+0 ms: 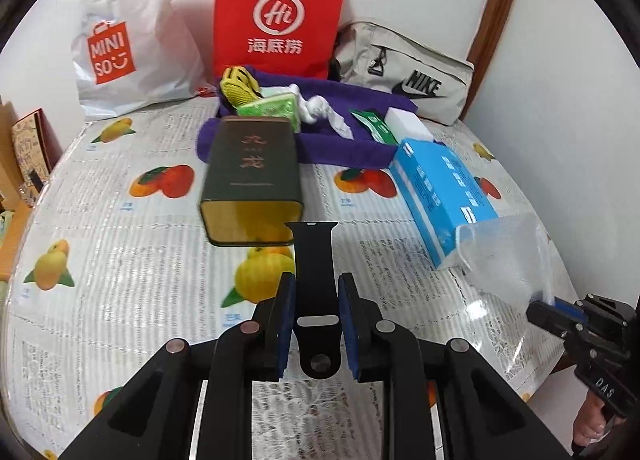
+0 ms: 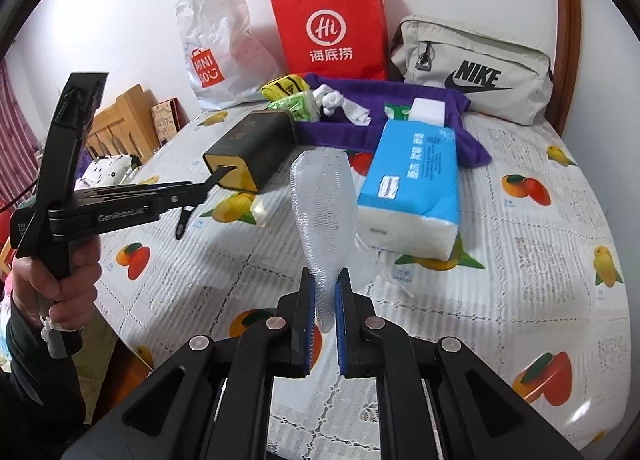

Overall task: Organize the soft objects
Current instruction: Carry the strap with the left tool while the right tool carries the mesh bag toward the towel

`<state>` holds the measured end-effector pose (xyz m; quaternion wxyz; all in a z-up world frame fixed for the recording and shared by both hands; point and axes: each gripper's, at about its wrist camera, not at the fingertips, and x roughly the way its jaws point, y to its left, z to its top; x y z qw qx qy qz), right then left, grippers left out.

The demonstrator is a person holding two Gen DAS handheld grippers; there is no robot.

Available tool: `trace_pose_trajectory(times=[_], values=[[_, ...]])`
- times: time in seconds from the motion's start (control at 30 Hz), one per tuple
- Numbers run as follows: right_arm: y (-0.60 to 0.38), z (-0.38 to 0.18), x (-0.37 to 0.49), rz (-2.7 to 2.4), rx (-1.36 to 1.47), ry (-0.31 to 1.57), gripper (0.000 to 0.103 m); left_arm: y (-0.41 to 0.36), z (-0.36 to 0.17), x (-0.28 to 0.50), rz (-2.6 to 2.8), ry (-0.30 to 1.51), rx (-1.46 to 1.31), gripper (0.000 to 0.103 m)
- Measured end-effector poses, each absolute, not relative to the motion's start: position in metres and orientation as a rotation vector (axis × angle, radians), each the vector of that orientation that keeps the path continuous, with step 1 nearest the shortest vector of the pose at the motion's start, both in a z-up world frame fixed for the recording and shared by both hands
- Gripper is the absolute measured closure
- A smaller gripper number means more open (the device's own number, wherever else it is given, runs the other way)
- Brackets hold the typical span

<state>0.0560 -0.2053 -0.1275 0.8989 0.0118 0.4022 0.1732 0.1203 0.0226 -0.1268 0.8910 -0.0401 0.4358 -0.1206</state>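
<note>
My left gripper is shut on a black watch strap that sticks out forward above the fruit-print tablecloth. In the right wrist view it shows side-on as the left gripper, the black strap dangling from it. My right gripper is shut on the lower end of a white foam net sleeve, which stands upright above the pads. From the left wrist camera, the right gripper holds that translucent sleeve at the right edge.
A dark tea tin and a blue tissue pack lie mid-table. Behind them a purple towel carries a green packet, knotted white cloth and white block. A Miniso bag, red paper bag and Nike pouch line the wall.
</note>
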Motion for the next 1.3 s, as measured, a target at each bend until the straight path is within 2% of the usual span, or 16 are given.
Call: trace_pose_trajectory(times=[0.6,1.3], values=[[-0.221,-0.079,0.088,0.344,0.049,0.751,0.094,0.051,-0.08,0.145,-0.211,0.844,-0.14,0.082],[-0.204,-0.052,0.194,0.362,0.041,0.723,0.094,0.04,-0.055,0.226,-0.252,0.85,-0.14,0.082]])
